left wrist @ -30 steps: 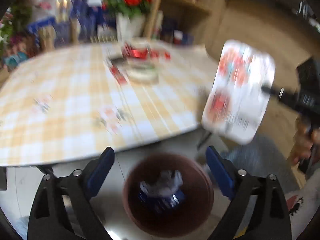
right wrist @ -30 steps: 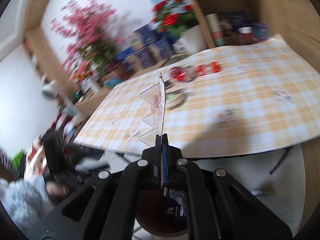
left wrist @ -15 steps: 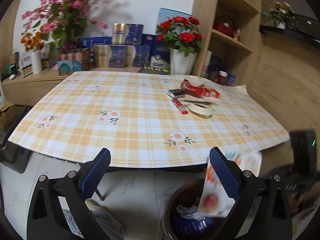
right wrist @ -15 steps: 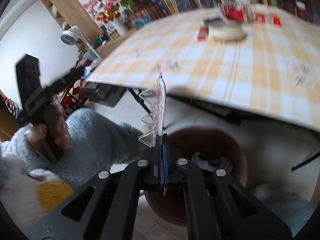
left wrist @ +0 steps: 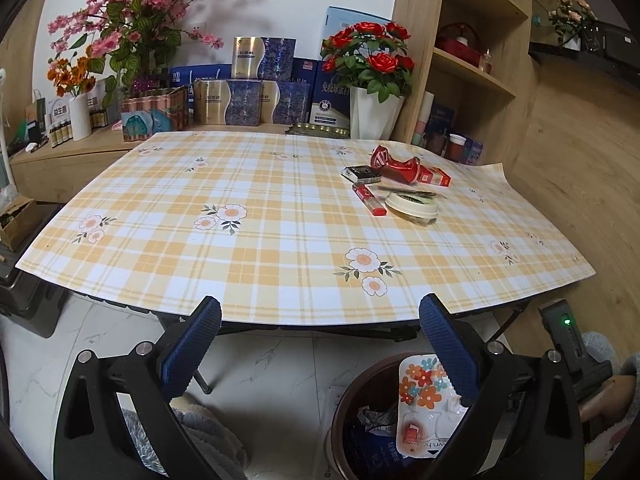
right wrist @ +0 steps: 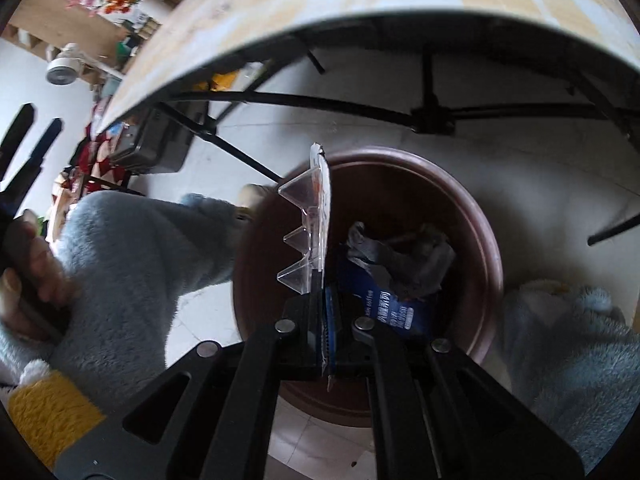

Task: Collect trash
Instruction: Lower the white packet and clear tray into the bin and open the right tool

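The right claw [right wrist: 326, 320] is pressed together on the bottom edge of a clear plastic blister pack [right wrist: 316, 220] and holds it upright over the mouth of the brown waste bin [right wrist: 486, 240]. Seen from the left wrist, the same pack [left wrist: 424, 400] shows its flower-printed card face and hangs inside the bin's rim. The left claw [left wrist: 320, 344] is spread wide and empty, pointing across the desk [left wrist: 280, 240].

The pack looks light and thin: a stiff card backing with moulded bubbles that would buckle or crackle under a hard squeeze. Its flat margin is the sensible place to pinch, as the claw does now; the bubbles would slip or collapse. Being so light, it may flutter or catch on the rim when let go, so it is probably best dropped with its lower end well inside the bin.

The bin already holds a crumpled blue wrapper [right wrist: 392, 312] and grey scraps, yet room remains. The desk edge and its black frame overhang just above the bin, and the person's fleece-clad knee [right wrist: 132, 264] sits close beside the rim, so lifting out calls for a path toward the person, not up under the desk. More trash waits on the desk: a crushed red can [left wrist: 394, 164], a dark pack [left wrist: 362, 174] and a round lid [left wrist: 412, 204].
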